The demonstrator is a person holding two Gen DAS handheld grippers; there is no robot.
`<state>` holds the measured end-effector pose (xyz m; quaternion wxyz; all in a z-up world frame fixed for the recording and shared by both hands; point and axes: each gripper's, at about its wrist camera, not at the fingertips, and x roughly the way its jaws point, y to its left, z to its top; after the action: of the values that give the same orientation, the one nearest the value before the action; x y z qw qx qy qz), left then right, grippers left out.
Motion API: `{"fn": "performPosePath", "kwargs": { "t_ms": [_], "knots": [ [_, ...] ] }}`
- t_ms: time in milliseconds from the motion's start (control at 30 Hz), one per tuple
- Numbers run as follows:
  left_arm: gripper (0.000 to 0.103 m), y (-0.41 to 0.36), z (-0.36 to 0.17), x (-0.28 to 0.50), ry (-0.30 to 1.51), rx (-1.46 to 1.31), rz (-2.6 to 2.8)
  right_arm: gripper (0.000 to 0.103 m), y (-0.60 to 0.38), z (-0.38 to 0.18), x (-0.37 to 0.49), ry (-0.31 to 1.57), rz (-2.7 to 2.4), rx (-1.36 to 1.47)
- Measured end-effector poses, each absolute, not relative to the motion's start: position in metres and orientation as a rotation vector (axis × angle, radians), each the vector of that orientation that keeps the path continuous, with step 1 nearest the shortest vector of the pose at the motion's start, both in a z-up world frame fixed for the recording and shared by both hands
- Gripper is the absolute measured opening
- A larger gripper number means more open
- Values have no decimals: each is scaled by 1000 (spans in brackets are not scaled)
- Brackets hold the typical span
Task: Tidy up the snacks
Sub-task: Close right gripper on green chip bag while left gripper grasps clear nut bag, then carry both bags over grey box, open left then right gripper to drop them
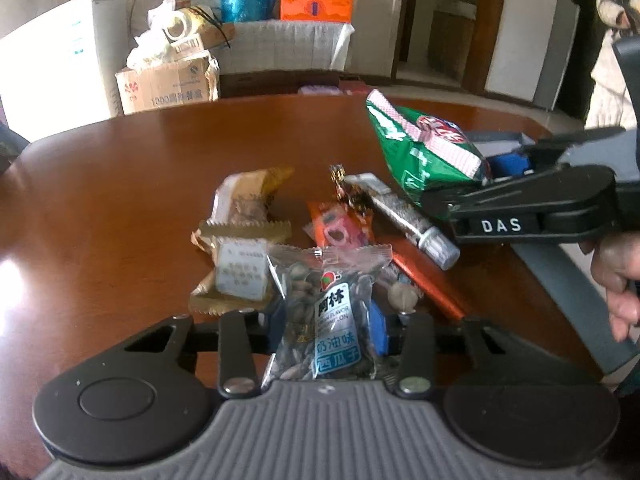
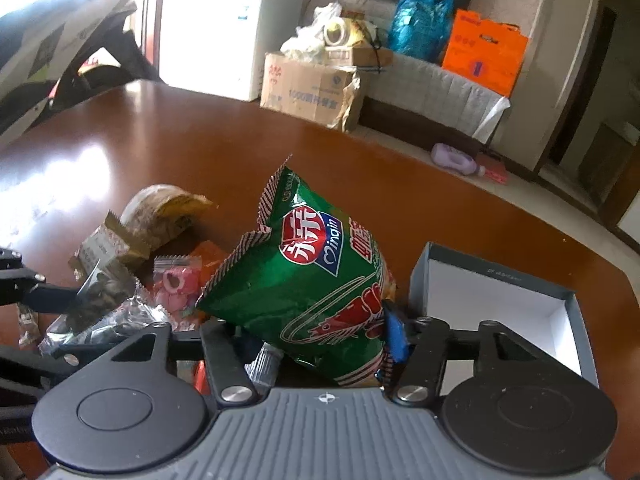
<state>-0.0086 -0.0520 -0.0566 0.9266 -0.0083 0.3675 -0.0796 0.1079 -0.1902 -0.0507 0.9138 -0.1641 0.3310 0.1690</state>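
My left gripper (image 1: 328,328) is shut on a clear packet of melon seeds (image 1: 328,312) and holds it over the brown table (image 1: 120,184). My right gripper (image 2: 324,340) is shut on a green shrimp-chip bag (image 2: 320,280), lifted and tilted; that bag also shows in the left wrist view (image 1: 424,152). An open grey box with a white inside (image 2: 500,300) sits just right of the right gripper. Loose snacks lie between the grippers: tan pastry packs (image 1: 240,216), a pink candy pack (image 1: 340,228), a silver stick pack (image 1: 404,216), an orange bar (image 1: 428,280).
The table's far edge curves away behind the snacks. Beyond it stand a cardboard box (image 2: 312,88), a white appliance (image 2: 224,28), a blue bag (image 2: 420,24) and an orange bag (image 2: 484,48). A purple bottle (image 2: 456,158) lies on the floor.
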Motion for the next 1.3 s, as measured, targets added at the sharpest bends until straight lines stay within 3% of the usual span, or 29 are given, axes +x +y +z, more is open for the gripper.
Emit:
{"fn": "performPosePath", "kwargs": {
  "t_ms": [633, 1300],
  "knots": [
    [38, -67, -28, -21, 648, 25, -185, 55, -245, -7, 89, 574, 329, -146],
    [38, -202, 17, 14, 601, 65, -340, 55, -362, 3, 68, 533, 195, 0]
  ]
}}
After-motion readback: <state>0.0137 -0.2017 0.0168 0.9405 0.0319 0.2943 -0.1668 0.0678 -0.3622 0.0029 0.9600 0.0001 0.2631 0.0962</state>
